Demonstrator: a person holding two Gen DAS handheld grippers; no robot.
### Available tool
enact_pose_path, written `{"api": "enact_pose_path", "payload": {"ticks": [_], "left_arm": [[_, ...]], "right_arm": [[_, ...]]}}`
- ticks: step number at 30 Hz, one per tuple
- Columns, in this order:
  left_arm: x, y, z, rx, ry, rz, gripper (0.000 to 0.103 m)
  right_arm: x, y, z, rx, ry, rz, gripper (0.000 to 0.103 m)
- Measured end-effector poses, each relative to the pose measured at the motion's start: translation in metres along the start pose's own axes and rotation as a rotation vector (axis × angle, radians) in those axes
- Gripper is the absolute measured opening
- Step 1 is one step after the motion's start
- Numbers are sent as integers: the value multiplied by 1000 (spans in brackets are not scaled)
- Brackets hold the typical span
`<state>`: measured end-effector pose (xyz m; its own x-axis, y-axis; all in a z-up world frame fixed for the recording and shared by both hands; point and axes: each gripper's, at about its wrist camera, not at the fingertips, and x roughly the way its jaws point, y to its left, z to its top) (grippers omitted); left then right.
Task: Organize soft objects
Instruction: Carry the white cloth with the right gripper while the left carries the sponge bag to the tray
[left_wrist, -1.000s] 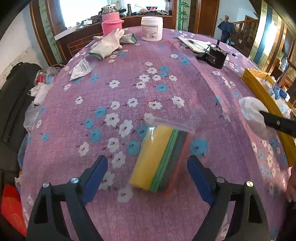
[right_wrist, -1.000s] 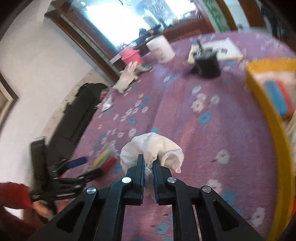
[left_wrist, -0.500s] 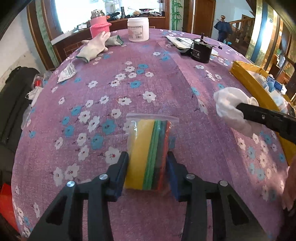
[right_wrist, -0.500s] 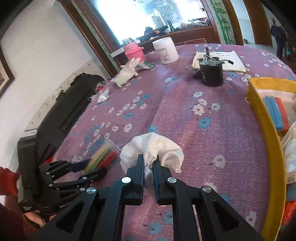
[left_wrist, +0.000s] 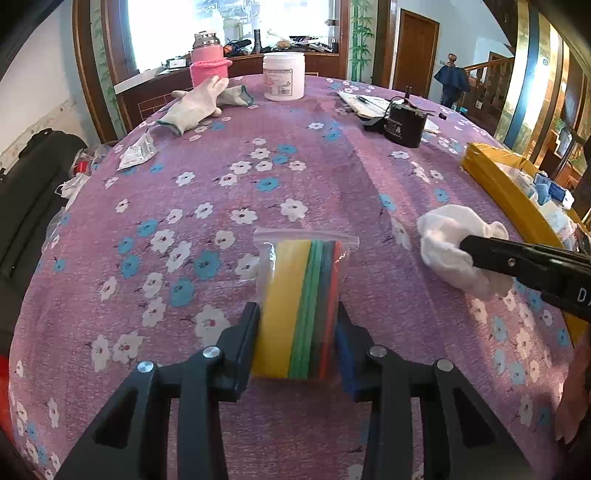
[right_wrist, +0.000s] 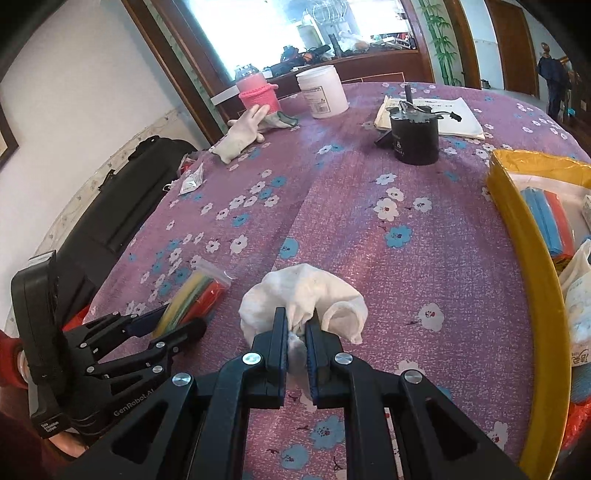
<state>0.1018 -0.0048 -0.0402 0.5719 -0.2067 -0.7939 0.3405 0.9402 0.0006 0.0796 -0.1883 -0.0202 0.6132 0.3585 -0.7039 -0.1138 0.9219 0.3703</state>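
A clear zip bag of sponges (left_wrist: 301, 302) lies flat on the worktop (left_wrist: 317, 177) near its near edge, zip end pointing toward the far edge. Inside, thin sponge sheets stand side by side on edge: a wide yellow one, then green, dark grey and red-orange. The pack's near end sits pinched between two blue pads. A crumpled white cloth (right_wrist: 306, 299) sits bunched in soft folds toward the worktop's right edge, beside the yellow bin (right_wrist: 532, 280) there, one fold squeezed tight. In the bin lies another pack of blue and orange sponges (right_wrist: 550, 218).
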Motion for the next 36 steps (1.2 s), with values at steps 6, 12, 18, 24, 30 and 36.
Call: {"api": "enact_pose_path", "payload": {"ticks": [6, 12, 18, 24, 30, 36], "left_arm": [[-8, -9, -1, 28, -54, 37, 37], [-23, -11, -2, 37, -150, 80, 37], [-35, -12, -1, 39, -223, 136, 37], [-39, -11, 0, 37, -252, 167, 37], [-43, -13, 1, 45, -278, 188, 37], [-50, -21, 4, 53, -285, 184, 37]], "right_arm": [[1, 2, 0, -14, -2, -11, 10], [0, 4, -2, -23, -6, -15, 10], [0, 7, -2, -34, -7, -18, 10], [0, 10, -2, -44, -11, -23, 10], [-4, 10, -1, -53, -29, -31, 10], [-18, 0, 4, -17, -76, -30, 10]]}}
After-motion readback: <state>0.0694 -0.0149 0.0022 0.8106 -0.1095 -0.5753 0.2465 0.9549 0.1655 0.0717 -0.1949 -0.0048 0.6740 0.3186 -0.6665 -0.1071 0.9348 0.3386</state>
